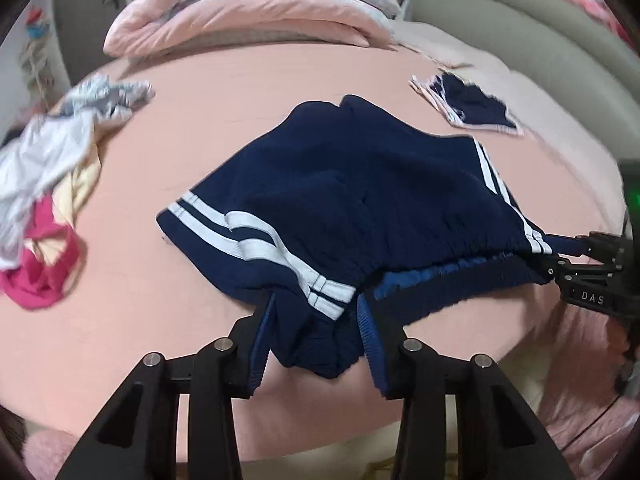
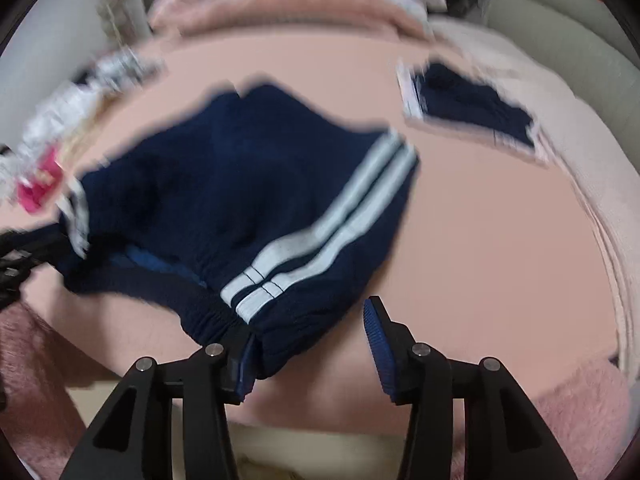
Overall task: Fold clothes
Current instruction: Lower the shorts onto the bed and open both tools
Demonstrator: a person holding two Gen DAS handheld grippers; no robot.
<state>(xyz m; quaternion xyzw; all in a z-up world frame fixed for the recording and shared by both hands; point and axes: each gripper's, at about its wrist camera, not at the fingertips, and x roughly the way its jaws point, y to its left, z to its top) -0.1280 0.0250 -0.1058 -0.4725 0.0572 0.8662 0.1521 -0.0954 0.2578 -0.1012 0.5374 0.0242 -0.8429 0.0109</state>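
My left gripper [image 1: 316, 320] stands part open around the shorts' [image 1: 360, 200] waistband; my right gripper [image 2: 308, 340] gapes, cloth loose. The waistband may bunch as I pull away.

Navy shorts [image 1: 360, 200] with paired white side stripes were spread on a salmon-pink sheet [image 1: 240, 92]. A smaller navy garment [image 1: 468, 104], white-edged, was seen beyond. A heap of clothes [image 1: 52, 184] in white, pale yellow and magenta was shown, with a quilt [image 1: 248, 12] that appeared pink and grey.
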